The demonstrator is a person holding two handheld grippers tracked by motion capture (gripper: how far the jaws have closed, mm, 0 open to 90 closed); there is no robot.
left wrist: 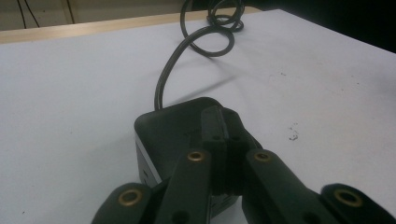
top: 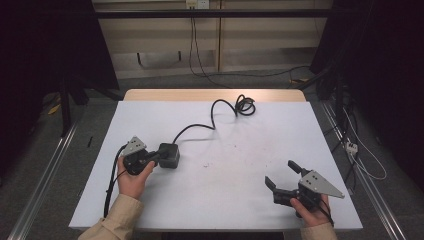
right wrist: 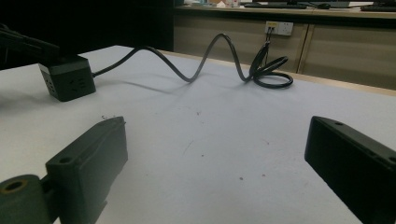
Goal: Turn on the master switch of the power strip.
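A black cube-shaped power socket (top: 170, 156) sits on the white table (top: 230, 145), left of centre. Its black cable (top: 214, 111) snakes away to a coil (top: 245, 106) near the far edge. My left gripper (top: 160, 155) is shut, its jaws pressed together and lying over the top of the cube (left wrist: 161, 133); nothing is pinched between them. In the left gripper view the closed tips (left wrist: 219, 119) rest over the cube's top face. At the front right, my right gripper (top: 281, 173) is open, low over bare table. Its view shows the cube (right wrist: 70, 83) and cable (right wrist: 205, 63) far off.
The table's far edge is a wooden strip (top: 215, 94). Dark frame posts stand at both sides, and metal rails run along the floor. A white power strip (top: 351, 146) and loose cords lie on the floor at the right. A wall socket (right wrist: 278, 28) is behind the table.
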